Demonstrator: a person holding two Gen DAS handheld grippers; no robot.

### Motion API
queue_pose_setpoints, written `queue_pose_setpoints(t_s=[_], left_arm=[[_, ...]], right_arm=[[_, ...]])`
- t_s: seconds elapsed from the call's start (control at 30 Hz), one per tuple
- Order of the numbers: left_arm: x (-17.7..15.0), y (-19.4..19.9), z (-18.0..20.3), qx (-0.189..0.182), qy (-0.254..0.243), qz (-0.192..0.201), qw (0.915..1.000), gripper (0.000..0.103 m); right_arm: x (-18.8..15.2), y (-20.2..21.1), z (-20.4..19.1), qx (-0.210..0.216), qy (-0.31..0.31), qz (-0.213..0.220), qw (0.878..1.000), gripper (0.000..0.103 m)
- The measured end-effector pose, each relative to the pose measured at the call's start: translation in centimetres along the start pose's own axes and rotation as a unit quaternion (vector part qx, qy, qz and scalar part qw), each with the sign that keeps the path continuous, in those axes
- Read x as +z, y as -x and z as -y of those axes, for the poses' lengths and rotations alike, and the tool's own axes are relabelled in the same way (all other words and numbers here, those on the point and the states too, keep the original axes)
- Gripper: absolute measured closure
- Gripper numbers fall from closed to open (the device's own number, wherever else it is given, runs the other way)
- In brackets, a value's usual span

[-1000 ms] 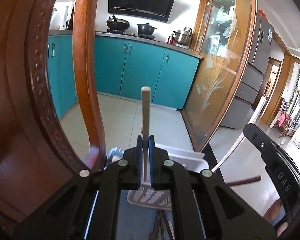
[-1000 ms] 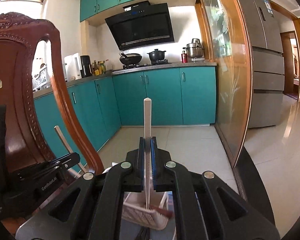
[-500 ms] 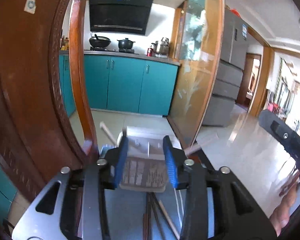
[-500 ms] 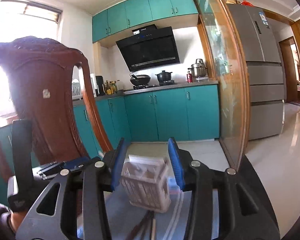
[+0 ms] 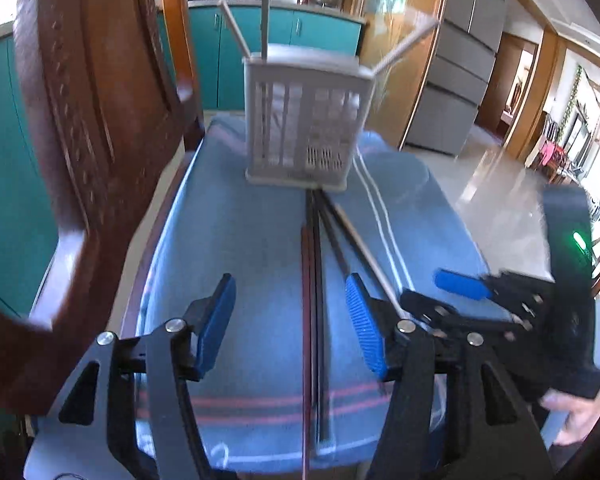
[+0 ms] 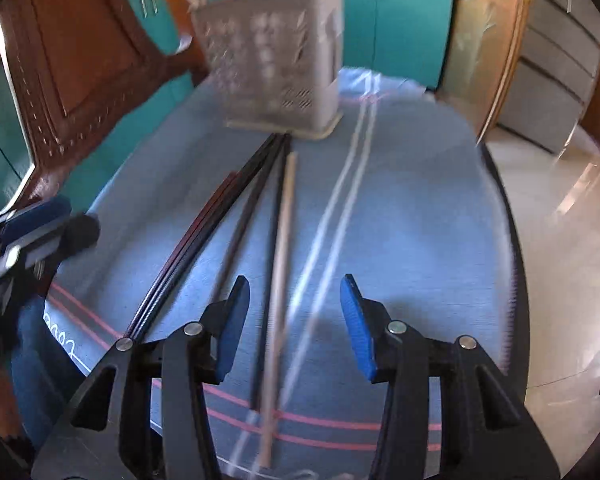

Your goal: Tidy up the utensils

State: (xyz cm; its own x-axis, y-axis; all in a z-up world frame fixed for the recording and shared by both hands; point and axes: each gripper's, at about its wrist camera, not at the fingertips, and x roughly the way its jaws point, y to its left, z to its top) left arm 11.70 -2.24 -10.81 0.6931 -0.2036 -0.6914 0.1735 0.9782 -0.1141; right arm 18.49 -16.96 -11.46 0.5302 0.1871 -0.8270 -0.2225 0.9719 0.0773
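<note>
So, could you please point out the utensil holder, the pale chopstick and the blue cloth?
utensil holder (image 5: 300,128): left wrist view, slatted front wall.
pale chopstick (image 6: 281,264): right wrist view, middle of its shaft.
blue cloth (image 6: 412,216): right wrist view, bare patch right of the white stripes.

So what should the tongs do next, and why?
Probably lower the right tongs onto the pale chopstick and close on it. Both tongs are open and empty, that stick lies on the blue cloth right between the right fingers, and the white holder already has pale sticks in it. The left tongs hover over the dark chopsticks.
</note>
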Motion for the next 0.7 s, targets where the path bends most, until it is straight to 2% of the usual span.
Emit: queue_pose_setpoints(t_s=[0.07, 0.13, 0.17, 0.2, 0.23, 0.27, 0.5, 0.6, 0.7], left_arm=[[-0.7, 0.1, 0.1, 0.002, -0.004, -0.006, 1.0000, 0.044], [-1.3, 0.5, -0.1, 0.004, -0.005, -0.010, 0.9999, 0.042], [-1.4, 0.6, -0.1, 0.004, -0.006, -0.012, 0.9999, 0.042], [-1.5, 0.6, -0.2, 0.004, -0.006, -0.013, 0.9999, 0.041], [-1.5, 0.5, -0.4, 0.004, -0.005, -0.015, 0.9999, 0.041], [-1.6, 0.5, -0.5, 0.003, -0.003, -0.017, 0.9998, 0.041], [-1.7, -0.8, -0.3, -0.007, 0.002, -0.039, 0.9992, 0.040], [-1.9, -1.5, -0.2, -0.010, 0.002, -0.050, 0.9987, 0.039], [-2.0, -2.4, 0.0, -0.019, 0.004, -0.070, 0.9973, 0.038]], right_arm=[[0.1, -0.9, -0.5, 0.000, -0.004, -0.014, 1.000, 0.058], [-0.3, -1.3, -0.8, -0.012, -0.003, -0.015, 1.000, 0.065], [-0.1, -1.3, -1.1, -0.017, -0.002, -0.016, 1.000, 0.072], [-0.2, -1.2, -0.9, -0.016, -0.009, -0.018, 1.000, 0.084], [-0.2, -1.1, -0.6, -0.013, -0.018, -0.020, 1.000, 0.090], [-0.3, -1.1, -0.3, -0.007, -0.031, -0.022, 0.999, 0.092], [-2.3, 1.2, 3.8, 0.002, -0.141, -0.022, 0.990, 0.092], [-2.9, 1.9, 4.3, 0.011, -0.140, -0.021, 0.990, 0.092], [-2.8, 2.1, 4.1, 0.003, -0.132, -0.017, 0.991, 0.090]])
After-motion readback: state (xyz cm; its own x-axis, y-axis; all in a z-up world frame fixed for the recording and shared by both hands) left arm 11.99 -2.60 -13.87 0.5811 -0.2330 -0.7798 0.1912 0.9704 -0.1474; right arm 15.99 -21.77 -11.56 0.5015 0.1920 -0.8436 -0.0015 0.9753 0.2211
